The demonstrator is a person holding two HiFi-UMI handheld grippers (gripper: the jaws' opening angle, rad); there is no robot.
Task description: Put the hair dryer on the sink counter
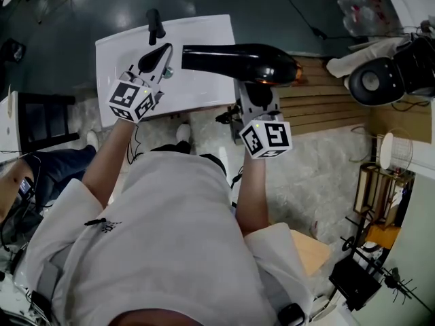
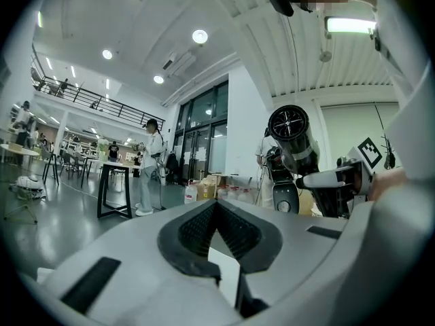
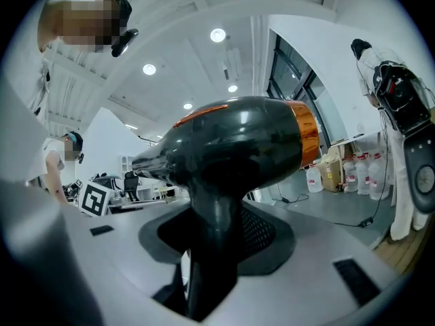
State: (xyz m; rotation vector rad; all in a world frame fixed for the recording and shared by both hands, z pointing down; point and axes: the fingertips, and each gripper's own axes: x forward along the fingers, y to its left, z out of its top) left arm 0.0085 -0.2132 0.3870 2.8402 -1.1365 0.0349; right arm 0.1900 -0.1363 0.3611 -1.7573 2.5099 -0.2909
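Faced a white sink counter (image 1: 204,90), its black faucet (image 1: 155,26) just beyond the left hand-held gripper (image 1: 155,58), on a dark glossy floor (image 1: 81,12). Noted a slatted wooden platform (image 1: 326,104) to the right of the right hand-held gripper (image 1: 257,90), and crinkled clear sheeting (image 1: 319,175) below and behind it. Took in a large hall ahead of both: ceiling spotlights (image 2: 199,37), tall dark windows (image 2: 204,141), a balcony rail (image 2: 81,97).

Made out only black-and-white square markers on each cube (image 1: 266,138).

Stretched the left forearm (image 1: 109,165) and right forearm (image 1: 250,195) forward, both tools pointing level. Pinched the handle of the black hair dryer (image 1: 238,60) in the right jaws, barrel above the counter's right edge, nozzle toward the left hand-held gripper, orange-banded rear away from it. Pressed the left jaws together on nothing, over the basin.
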